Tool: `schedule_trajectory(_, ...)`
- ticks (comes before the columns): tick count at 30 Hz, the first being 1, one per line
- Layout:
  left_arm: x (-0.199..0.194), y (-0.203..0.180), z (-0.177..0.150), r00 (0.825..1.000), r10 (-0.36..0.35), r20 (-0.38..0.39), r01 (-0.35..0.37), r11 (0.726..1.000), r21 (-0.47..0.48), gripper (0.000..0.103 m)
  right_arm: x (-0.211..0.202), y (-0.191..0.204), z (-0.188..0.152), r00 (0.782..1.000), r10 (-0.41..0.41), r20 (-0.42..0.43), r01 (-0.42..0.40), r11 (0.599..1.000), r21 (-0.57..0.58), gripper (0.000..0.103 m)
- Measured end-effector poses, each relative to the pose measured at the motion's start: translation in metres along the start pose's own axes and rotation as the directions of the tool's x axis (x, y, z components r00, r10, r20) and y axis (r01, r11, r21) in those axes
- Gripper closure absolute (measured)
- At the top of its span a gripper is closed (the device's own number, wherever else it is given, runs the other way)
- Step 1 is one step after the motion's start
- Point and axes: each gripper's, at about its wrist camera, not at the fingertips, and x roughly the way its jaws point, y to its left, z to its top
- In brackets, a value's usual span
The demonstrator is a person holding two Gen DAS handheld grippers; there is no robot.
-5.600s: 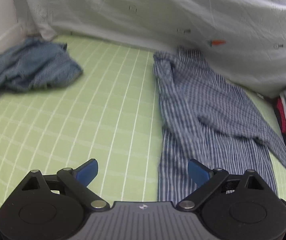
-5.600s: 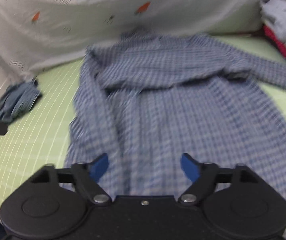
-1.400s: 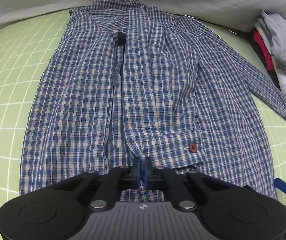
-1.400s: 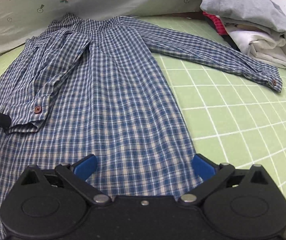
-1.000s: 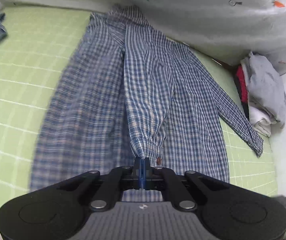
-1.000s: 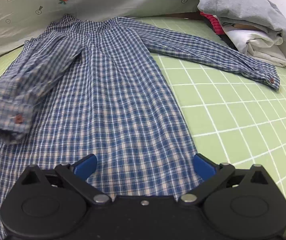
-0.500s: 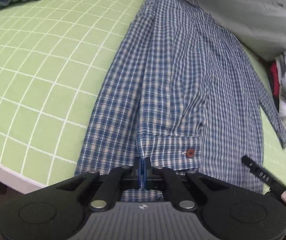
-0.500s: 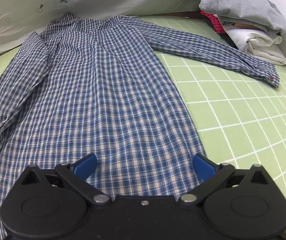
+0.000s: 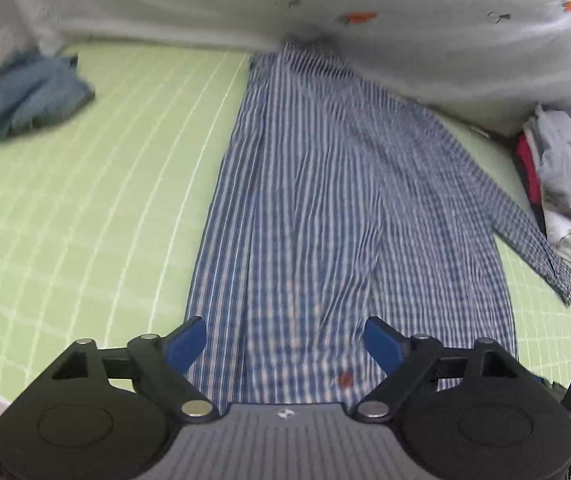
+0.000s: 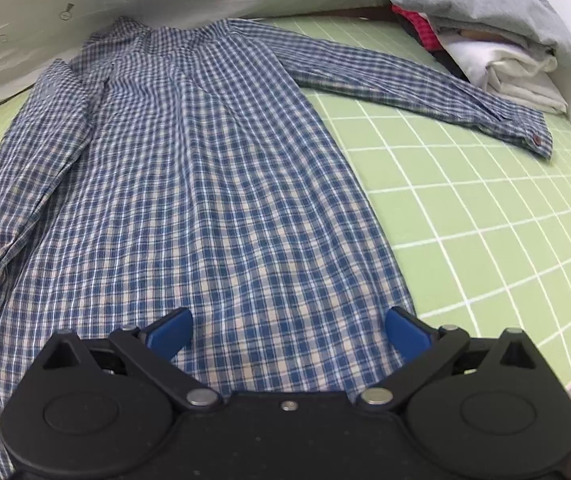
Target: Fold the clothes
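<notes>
Green gridded mat [image 10: 465,208] carries my plaid shirt [image 10: 205,184], limp and light. Left gripper [image 9: 285,346], jaws just opened, and right gripper [image 10: 288,332] gape empty; I'd pinch the outstretched cuff [image 10: 525,136].

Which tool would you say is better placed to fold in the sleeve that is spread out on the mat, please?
Probably the right tool: it is open, and the spread sleeve of the checked shirt lies on its side. The left tool has just opened over the folded sleeve's cuff.
</notes>
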Motion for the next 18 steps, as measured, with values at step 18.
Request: schedule_trajectory(18,0.024,-0.031,0.087,0.99,0.092,0.109,-0.095,0.995,0.03,0.013,0.033,-0.075,0.079,0.988,-0.082,0.127,0.042,0.955,0.293,0.0)
